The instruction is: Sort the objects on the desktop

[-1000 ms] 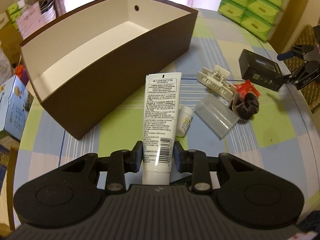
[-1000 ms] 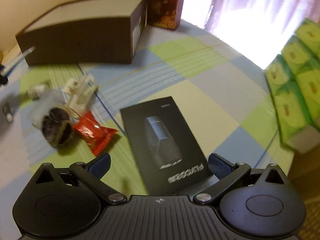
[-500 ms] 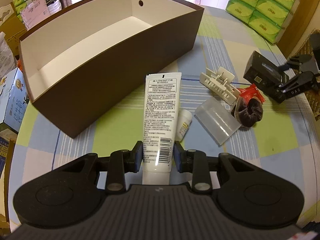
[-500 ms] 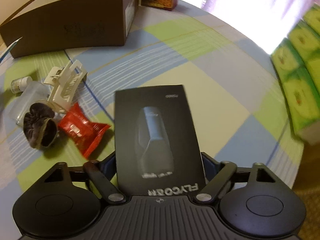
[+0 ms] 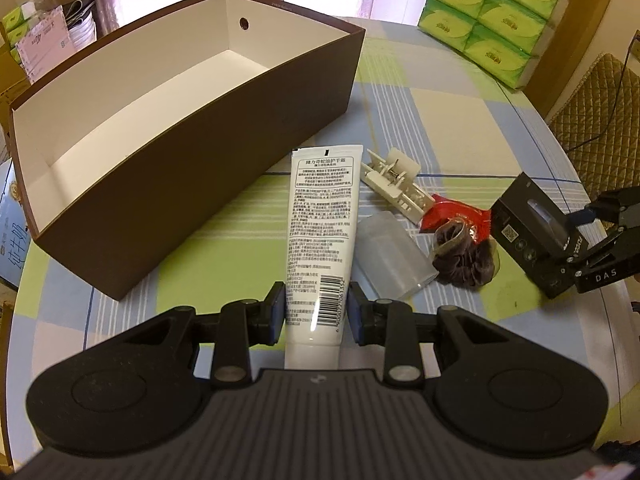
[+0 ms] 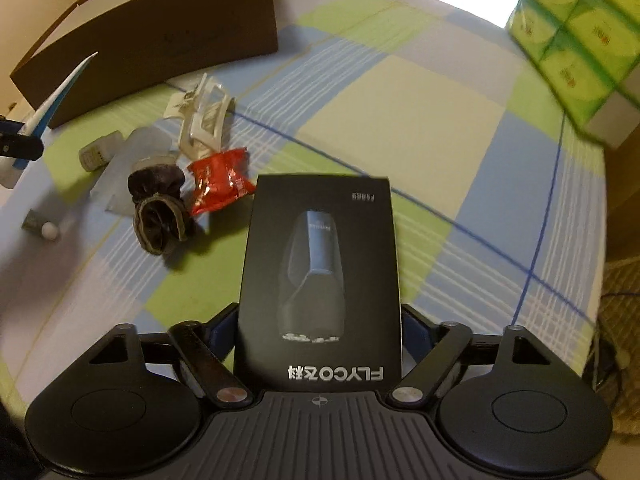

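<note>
- The brown box [image 5: 192, 184] sits at the left of the counter [image 5: 440, 120], open at the top, its long side facing me. Its white inside looks bare as far as I can see; the near wall hides part of the floor, so I can't vouch for that strip. I judge it to be where the sorted things are meant to go.
- My left tool [image 5: 316, 312] is closed narrow on the white tube [image 5: 322, 232], pinching it near the cap end, with the flat crimped end pointing forward toward the box wall. Holding it low on the body leaves the long end free to go over the rim first.
- Just right of the tube lie the loose things not yet sorted: a white plastic clip [image 5: 396, 184], a clear cap [image 5: 390, 260], a red packet [image 5: 456, 216] and a dark hair tie [image 5: 464, 256], bunched together and touching one another. A small bottle [image 6: 96, 154] shows only from the right view, beside the clear cap.
- My right tool [image 6: 320, 340] is clamped on the black carton [image 6: 320, 280], gripping its two long edges near the printed end. The carton is tilted up off the counter, well apart from the box.
- Green tissue packs [image 5: 492, 12] are stacked at the far right edge.
</note>
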A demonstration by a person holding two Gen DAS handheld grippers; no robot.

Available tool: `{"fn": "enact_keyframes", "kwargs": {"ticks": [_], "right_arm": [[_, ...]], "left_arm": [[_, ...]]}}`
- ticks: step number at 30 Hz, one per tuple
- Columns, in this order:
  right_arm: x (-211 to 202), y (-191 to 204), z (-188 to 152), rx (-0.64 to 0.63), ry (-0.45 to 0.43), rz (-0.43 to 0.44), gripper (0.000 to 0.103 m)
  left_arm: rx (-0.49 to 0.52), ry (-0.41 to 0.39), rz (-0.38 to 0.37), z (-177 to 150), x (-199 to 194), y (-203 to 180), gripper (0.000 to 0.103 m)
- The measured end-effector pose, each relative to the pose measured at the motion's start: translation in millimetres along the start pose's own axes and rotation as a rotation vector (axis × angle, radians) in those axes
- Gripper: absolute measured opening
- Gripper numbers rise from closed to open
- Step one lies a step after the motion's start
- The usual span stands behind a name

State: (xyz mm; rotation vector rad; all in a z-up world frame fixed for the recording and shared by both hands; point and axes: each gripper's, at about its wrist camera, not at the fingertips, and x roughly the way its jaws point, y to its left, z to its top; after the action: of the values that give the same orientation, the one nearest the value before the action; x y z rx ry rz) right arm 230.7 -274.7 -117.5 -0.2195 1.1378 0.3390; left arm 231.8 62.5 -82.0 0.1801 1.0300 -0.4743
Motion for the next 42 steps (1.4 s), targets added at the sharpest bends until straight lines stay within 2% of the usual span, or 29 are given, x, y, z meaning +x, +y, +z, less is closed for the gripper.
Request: {"fn": "enact_keyframes", "kwargs": {"ticks": [7,8,10,15,20,26,32,42], "right_arm": [[5,2,18,0.014,-0.032,-0.041,0.085],[7,3,20,0.012,-0.027,-0.048,0.079],[9,7,22,0.013,-0.021,-0.057,0.076],[3,18,15,0.002,-0.009,-0.100,0.076],[-21,24,9,0.023,-0.039,-0.101,0.076],[-59,41,20,0.001,-0.119,-0.069,0.076],[-82,66,43,-0.035,-0.198,0.006,0.076],[-95,113,112,-0.127,-0.303,0.142,0.076]], "left_arm": [[-0.005,-0.011,0.006,-6,-8,0,0.027],[-0.007,-0.015,0.008,-8,-10,1,0.027],[-0.015,-0.021,0.010,-11,-14,3,0.027],[-0.030,-0.035,0.019,-18,-24,7,0.027],[-0.041,-0.062,0.021,-20,-36,11,0.027],[-0.048,-0.114,0.015,-16,-53,13,0.027],[-0.065,-0.171,0.019,-4,-75,20,0.027],[-0.106,-0.245,0.050,28,-96,51,0.027]]}}
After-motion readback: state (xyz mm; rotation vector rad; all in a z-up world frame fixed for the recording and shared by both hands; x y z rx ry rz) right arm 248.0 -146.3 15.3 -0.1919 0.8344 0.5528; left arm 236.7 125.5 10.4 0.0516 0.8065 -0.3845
